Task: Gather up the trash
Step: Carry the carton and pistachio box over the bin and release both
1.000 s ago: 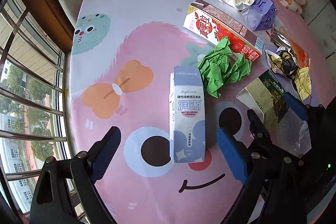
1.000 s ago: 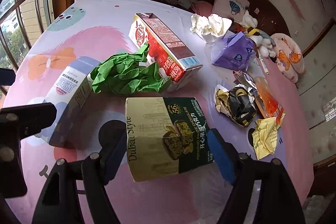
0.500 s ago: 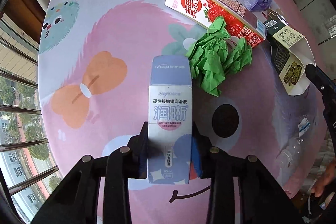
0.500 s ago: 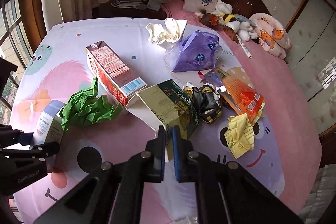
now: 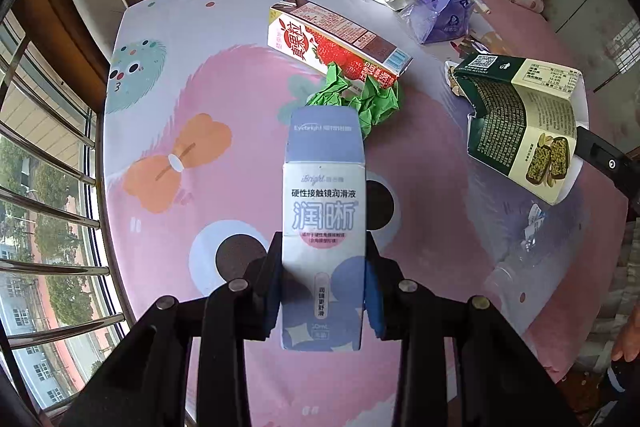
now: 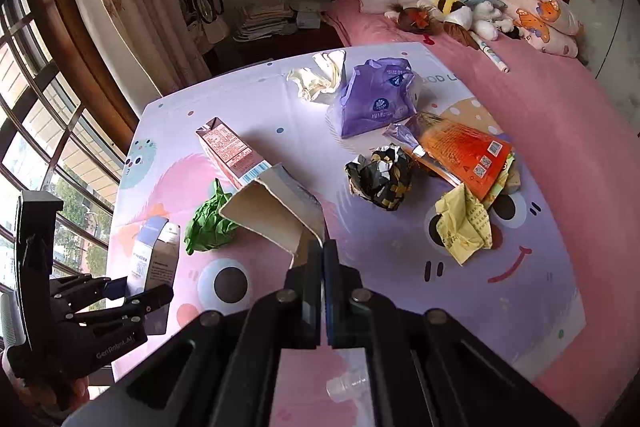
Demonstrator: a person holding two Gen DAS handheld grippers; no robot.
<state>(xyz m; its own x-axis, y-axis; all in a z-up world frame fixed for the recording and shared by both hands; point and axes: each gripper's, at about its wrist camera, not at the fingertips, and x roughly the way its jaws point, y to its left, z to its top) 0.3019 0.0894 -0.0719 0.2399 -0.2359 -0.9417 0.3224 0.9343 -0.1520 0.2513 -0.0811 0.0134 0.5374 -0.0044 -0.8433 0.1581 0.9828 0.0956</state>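
On a worktop (image 6: 540,307) covered with a pink and lilac cartoon cloth, trash lies scattered beside a bed. My left gripper (image 5: 322,291) has its jaws clamped on the sides of a blue-and-white eye-drop box (image 5: 323,227), gripping its lower half. My right gripper (image 6: 321,267) has its jaws pressed together, pinching the thin edge of an opened green chocolate box (image 5: 524,125), which hangs above the cloth, its open end facing the camera in the right wrist view. Lying on the cloth are a crumpled green paper (image 6: 210,223) touching a red strawberry milk carton (image 5: 340,43) that lies on its side, a purple plastic bag (image 6: 376,99), a crumpled white tissue (image 6: 318,79), a black and gold wrapper (image 6: 380,179), an orange foil packet (image 6: 460,151) and a crumpled yellow paper (image 6: 464,223). A clear plastic bottle (image 6: 348,385) lies near the worktop's closest edge.
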